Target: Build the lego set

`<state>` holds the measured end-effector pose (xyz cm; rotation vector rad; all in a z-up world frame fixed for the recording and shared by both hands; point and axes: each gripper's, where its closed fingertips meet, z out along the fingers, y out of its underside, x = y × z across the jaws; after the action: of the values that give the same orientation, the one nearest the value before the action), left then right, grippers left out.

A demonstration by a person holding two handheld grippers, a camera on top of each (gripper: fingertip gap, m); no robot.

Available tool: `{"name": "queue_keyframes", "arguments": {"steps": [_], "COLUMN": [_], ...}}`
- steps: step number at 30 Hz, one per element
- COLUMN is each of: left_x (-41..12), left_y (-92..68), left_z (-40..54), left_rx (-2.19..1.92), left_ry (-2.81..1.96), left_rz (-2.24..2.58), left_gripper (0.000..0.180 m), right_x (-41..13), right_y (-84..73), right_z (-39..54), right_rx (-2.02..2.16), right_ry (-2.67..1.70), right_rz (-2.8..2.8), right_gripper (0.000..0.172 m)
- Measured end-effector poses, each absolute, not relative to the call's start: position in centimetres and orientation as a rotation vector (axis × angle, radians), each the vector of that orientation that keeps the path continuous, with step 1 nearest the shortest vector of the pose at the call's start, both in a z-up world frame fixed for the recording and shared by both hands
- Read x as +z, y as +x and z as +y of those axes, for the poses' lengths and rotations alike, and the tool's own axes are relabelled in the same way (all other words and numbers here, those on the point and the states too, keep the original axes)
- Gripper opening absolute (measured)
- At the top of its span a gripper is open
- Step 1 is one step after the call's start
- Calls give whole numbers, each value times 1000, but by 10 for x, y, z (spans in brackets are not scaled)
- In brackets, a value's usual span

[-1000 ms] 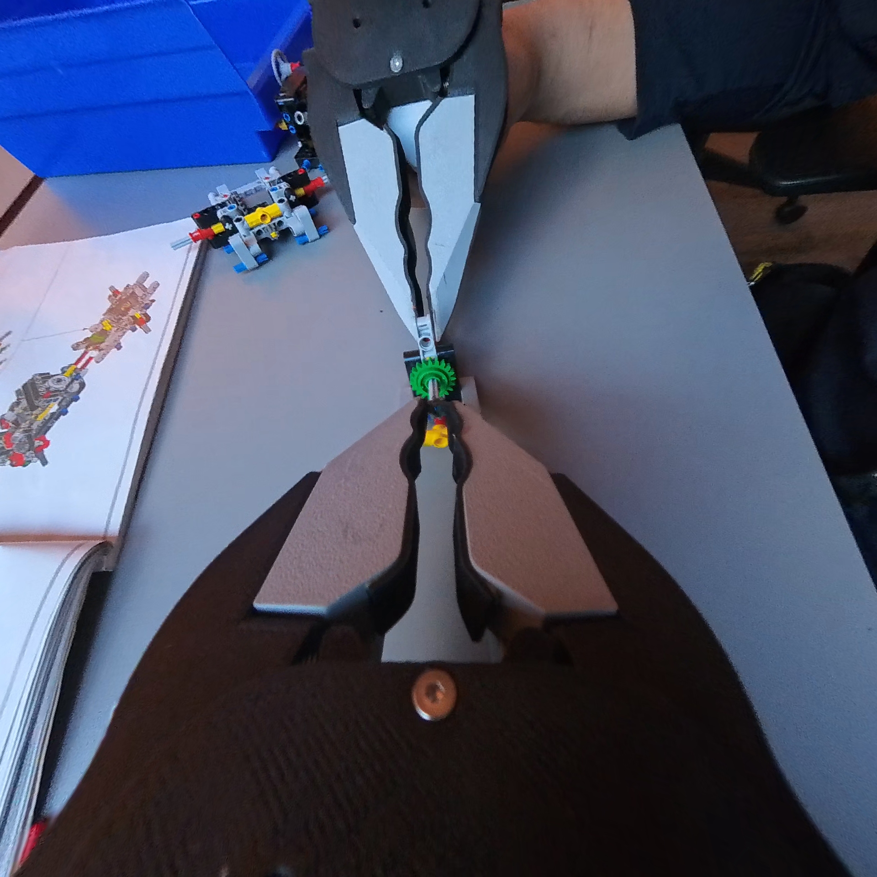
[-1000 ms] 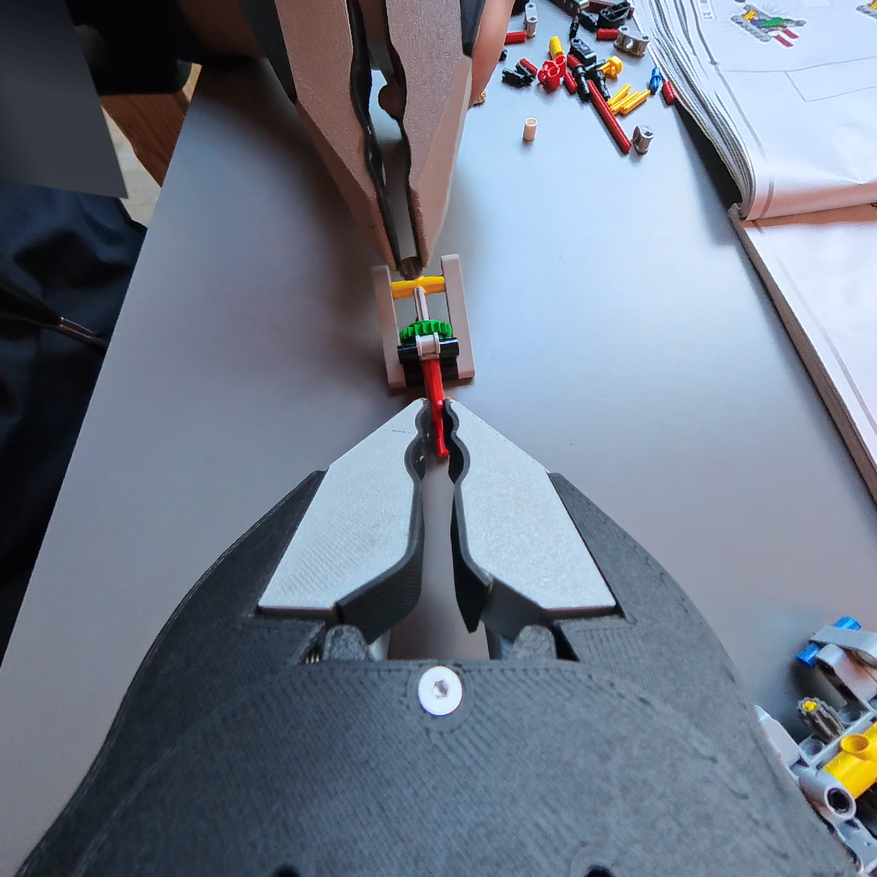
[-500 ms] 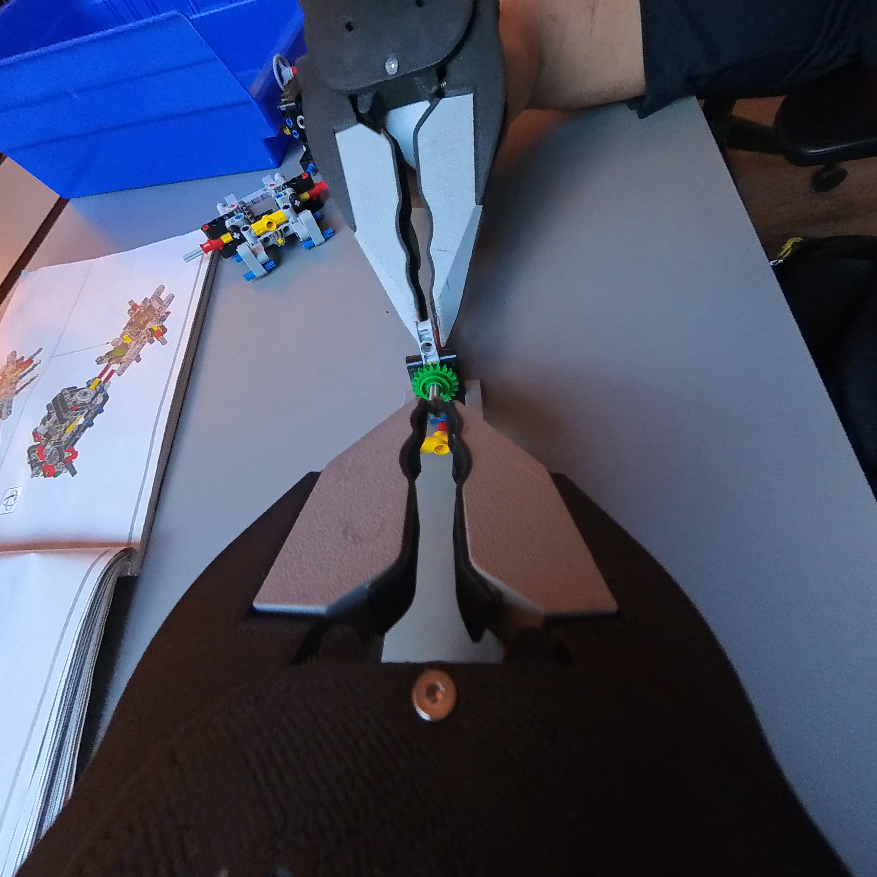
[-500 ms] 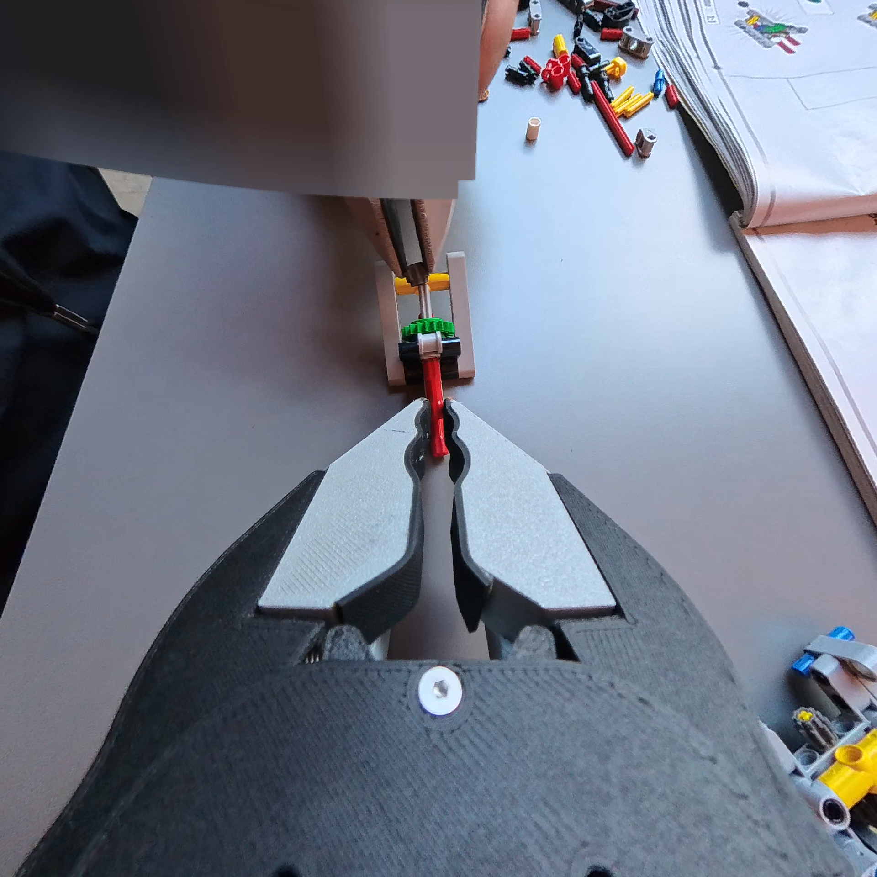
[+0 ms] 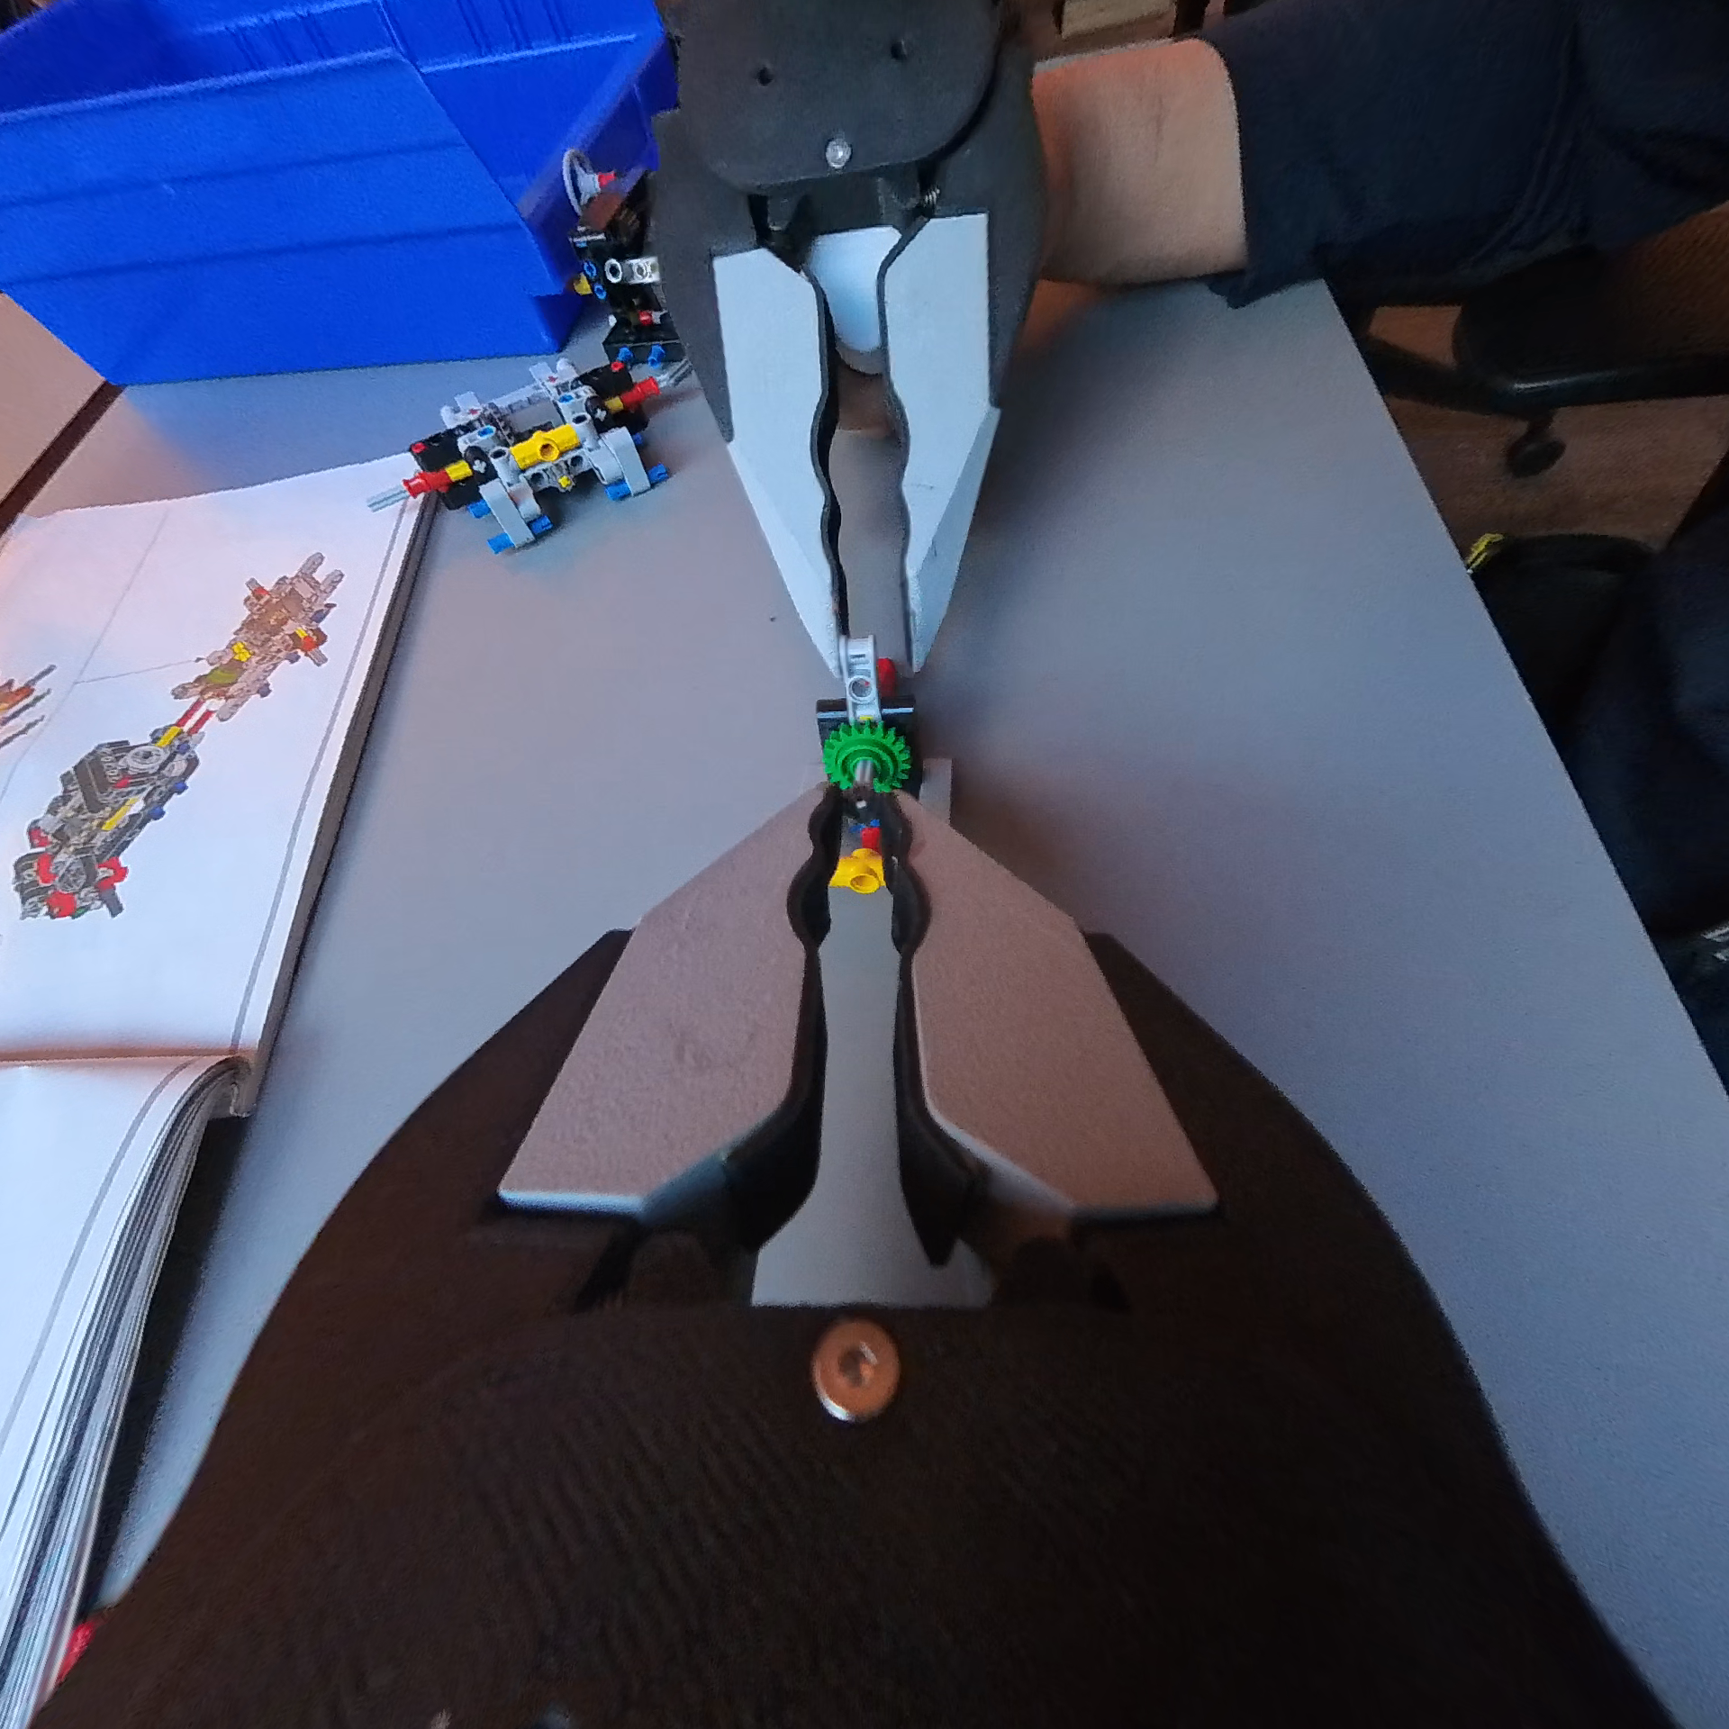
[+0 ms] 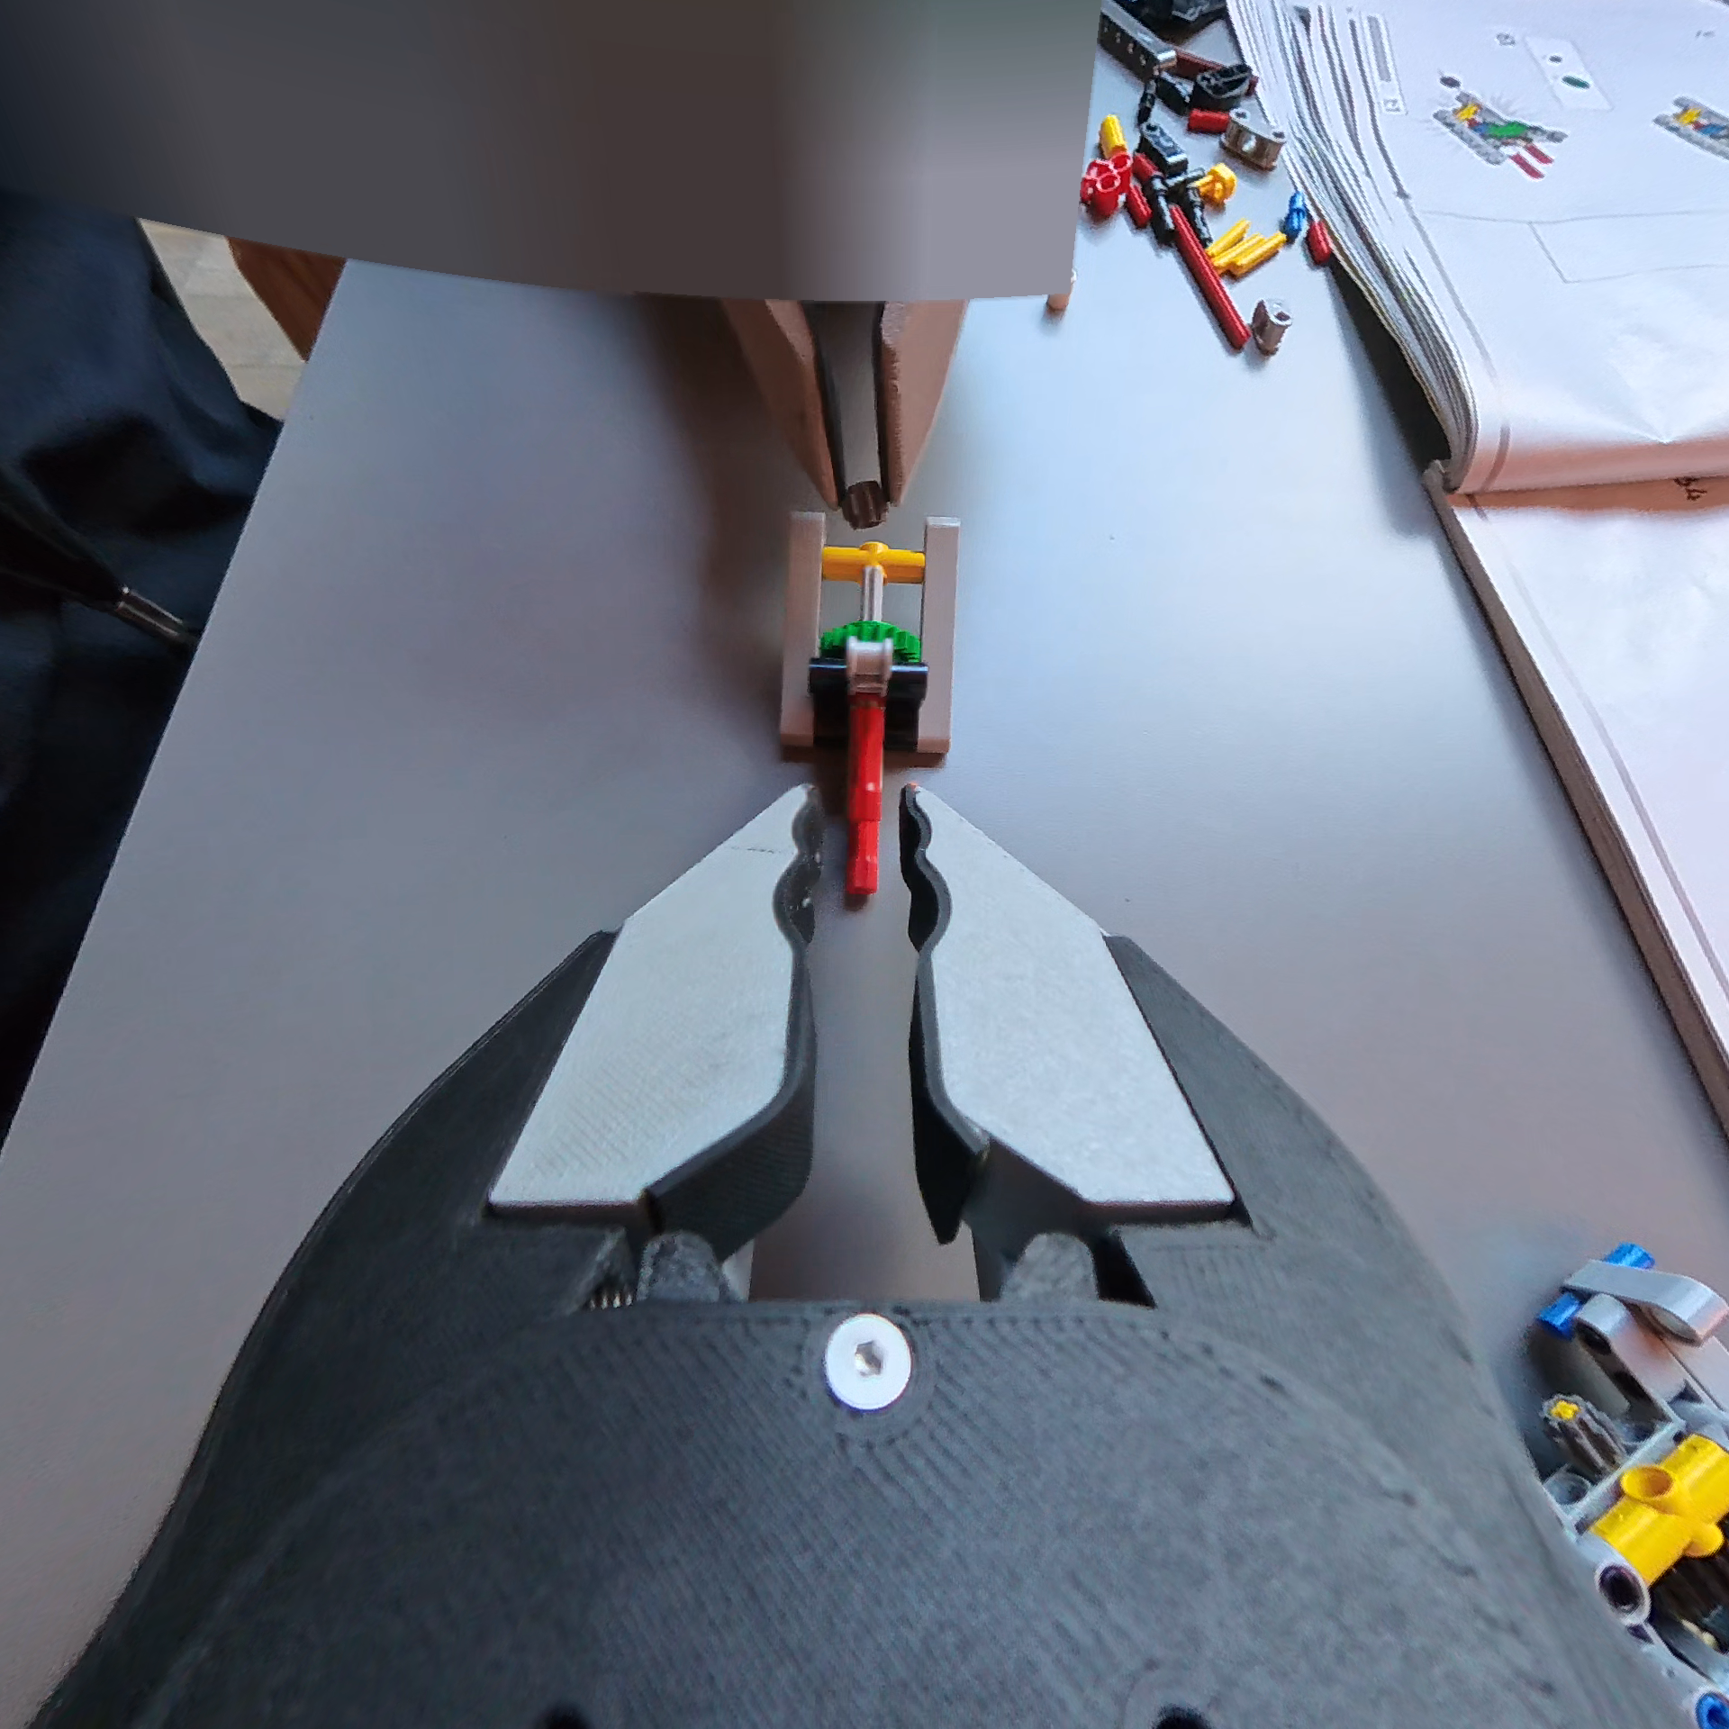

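A small brick assembly sits on the grey table: two tan beams (image 6: pixel 938 636), a black block, a green gear (image 6: pixel 865 636) on a grey axle, a yellow connector (image 6: pixel 872 561) and a red axle (image 6: pixel 865 777) that sticks out toward my right gripper. My right gripper (image 6: pixel 859 795) is open, and the red axle lies between its fingers with a gap on each side. It also shows in the left wrist view (image 5: pixel 878 655). My left gripper (image 5: pixel 863 793) is at the gear (image 5: pixel 865 753). It is shut on a small dark piece (image 6: pixel 863 505) just over the yellow connector.
A blue bin (image 5: pixel 281 187) and a partly built model (image 5: pixel 543 449) stand at the far left. An open instruction booklet (image 5: pixel 187 748) lies on the left. Loose parts (image 6: pixel 1188 196) lie beside the booklet. Another built piece (image 6: pixel 1647 1460) sits by my right gripper. A person's arm (image 5: pixel 1169 168) rests at the table's end. There is about 6 cm between the tips of the two grippers. About 15 cm separates my right fingertips from the partly built model (image 5: pixel 543 449). Seen from the right wrist view (image 6: pixel 1665 1503) as well.
My right gripper's fingers have opened and let go of the red axle, which stays in the assembly. My left gripper stays shut in about the same place.
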<state>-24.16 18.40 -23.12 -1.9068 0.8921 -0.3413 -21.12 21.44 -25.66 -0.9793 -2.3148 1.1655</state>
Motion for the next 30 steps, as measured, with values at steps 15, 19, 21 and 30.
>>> {"name": "queue_keyframes", "arguments": {"steps": [15, 19, 21, 30], "left_x": [-229, -228, -227, -229], "left_y": [-243, -242, -242, -235], "left_z": [185, 184, 184, 176], "left_rx": [-382, -398, -397, -441], "left_ry": [-1881, -1867, -1861, -1839], "left_rz": [878, 888, 896, 971], "left_gripper": [4, 4, 4, 4], "right_x": [-265, -266, -265, -261], "right_y": [-211, -208, -206, -199], "right_z": [214, 211, 209, 204], "right_rx": [1091, 1205, 1287, 1551], "right_ry": [-971, -1046, -1092, -1263], "right_rz": [-2357, -2426, -2467, -2580], "right_gripper": [3, 4, 4, 3]}}
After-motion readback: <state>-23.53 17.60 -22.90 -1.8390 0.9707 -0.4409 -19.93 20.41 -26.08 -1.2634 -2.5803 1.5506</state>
